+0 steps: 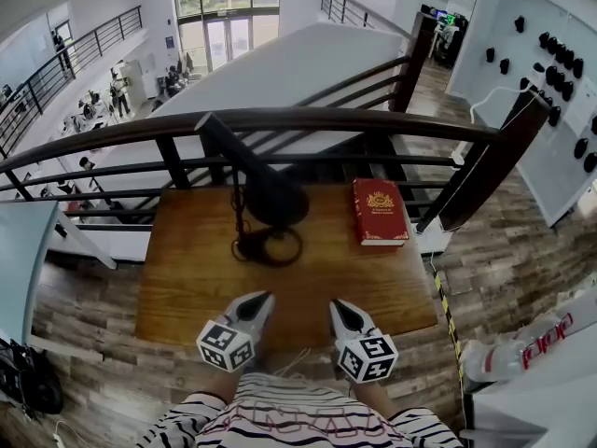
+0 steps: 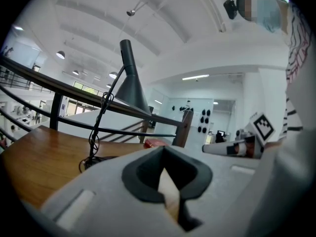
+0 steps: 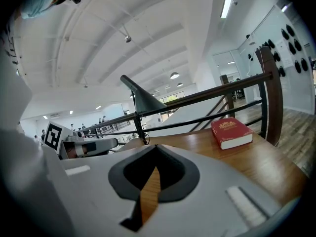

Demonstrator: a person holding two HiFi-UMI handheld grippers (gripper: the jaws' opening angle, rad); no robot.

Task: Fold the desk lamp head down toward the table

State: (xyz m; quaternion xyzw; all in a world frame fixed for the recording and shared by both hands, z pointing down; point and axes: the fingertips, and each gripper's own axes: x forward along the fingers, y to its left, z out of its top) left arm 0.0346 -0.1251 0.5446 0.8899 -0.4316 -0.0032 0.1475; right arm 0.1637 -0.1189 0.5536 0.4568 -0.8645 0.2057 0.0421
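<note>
Left claw (image 1: pixel 266 297) and right claw (image 1: pixel 335 304) hover closed, empty, before the lamp (image 1: pixel 272 202); an unbraced shove could topple it.

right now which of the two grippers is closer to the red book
The right gripper: it sits on the same side of the table as the red book, while the left gripper lines up with the desk lamp.

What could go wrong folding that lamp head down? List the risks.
The lamp stands tall and slim, so pressing its head may tip it toward the railing behind. The cord twisted up it and looped at its foot may snag or pull tight.
</note>
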